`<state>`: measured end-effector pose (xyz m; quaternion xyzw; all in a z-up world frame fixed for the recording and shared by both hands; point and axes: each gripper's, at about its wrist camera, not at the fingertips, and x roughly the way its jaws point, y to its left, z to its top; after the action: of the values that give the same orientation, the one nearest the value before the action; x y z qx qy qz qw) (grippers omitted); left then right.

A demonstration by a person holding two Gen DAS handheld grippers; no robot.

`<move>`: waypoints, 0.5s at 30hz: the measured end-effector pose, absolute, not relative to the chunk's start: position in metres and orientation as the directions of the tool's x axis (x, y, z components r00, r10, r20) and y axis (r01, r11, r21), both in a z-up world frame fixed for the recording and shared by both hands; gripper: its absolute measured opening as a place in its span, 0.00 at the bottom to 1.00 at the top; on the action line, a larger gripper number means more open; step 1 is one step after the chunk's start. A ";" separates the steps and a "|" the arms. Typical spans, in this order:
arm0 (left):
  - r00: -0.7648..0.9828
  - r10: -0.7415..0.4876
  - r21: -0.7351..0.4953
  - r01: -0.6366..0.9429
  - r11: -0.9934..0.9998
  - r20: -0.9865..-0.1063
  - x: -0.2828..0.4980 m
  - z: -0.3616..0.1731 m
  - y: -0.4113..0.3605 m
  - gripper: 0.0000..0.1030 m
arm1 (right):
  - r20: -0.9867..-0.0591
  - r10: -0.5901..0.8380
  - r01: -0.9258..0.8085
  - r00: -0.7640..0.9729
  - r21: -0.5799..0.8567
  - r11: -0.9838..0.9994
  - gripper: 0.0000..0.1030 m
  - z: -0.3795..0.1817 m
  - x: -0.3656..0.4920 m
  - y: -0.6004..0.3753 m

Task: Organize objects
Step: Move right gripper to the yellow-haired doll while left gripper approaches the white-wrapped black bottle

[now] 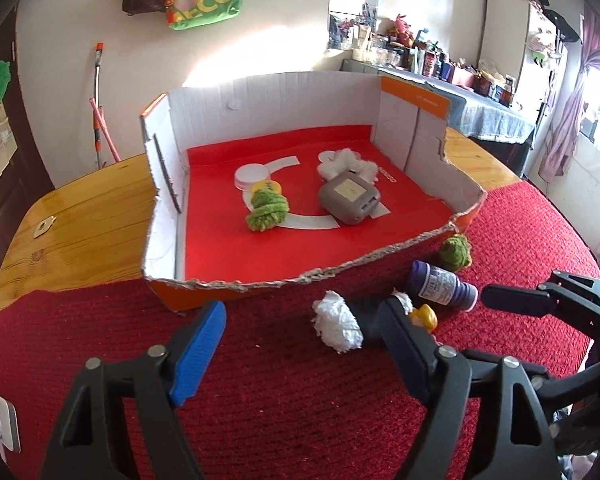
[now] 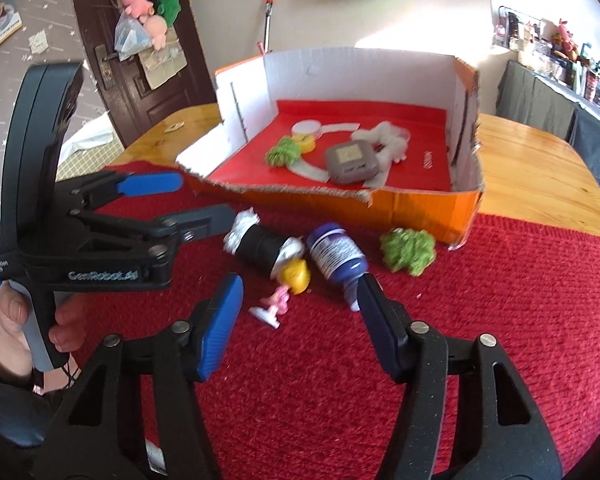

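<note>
Pick-up approach: the left claw [image 1: 304, 320], parted, is set around the white-tufted black roll [image 1: 354, 318]; the right claw [image 2: 300, 304], parted, straddles the doll figurine [image 2: 286, 286] beside the purple bottle [image 2: 336, 256], near the orange box [image 2: 420, 204]'s torn front edge. Closure is required next.

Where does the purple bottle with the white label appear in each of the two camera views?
Left wrist view: the purple bottle lies right of centre on the red mat, just beyond the left gripper's right finger.
Right wrist view: it lies near the centre, its cap by the right gripper's right finger.
Shared landmark: the loose green pompom beside the orange box's corner.
</note>
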<state>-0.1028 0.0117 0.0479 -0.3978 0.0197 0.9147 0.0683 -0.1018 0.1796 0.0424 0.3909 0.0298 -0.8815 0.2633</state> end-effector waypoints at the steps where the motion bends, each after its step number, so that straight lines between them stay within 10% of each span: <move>1: -0.671 0.114 -0.018 -0.149 -0.989 -0.733 -0.103 0.047 0.014 0.75 | -0.708 -0.441 0.493 -0.552 0.149 -0.857 0.54 0.041 -0.100 0.178; 15: -0.637 0.156 -0.029 -0.205 -0.978 -0.755 -0.112 0.037 0.034 0.66 | -0.734 -0.453 0.542 -0.506 0.138 -0.829 0.42 0.022 -0.100 0.156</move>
<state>-0.1121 0.0345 0.0371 -0.4143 0.0294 0.9042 0.0997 -0.1001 0.1556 0.0217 0.4055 0.0548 -0.8661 0.2872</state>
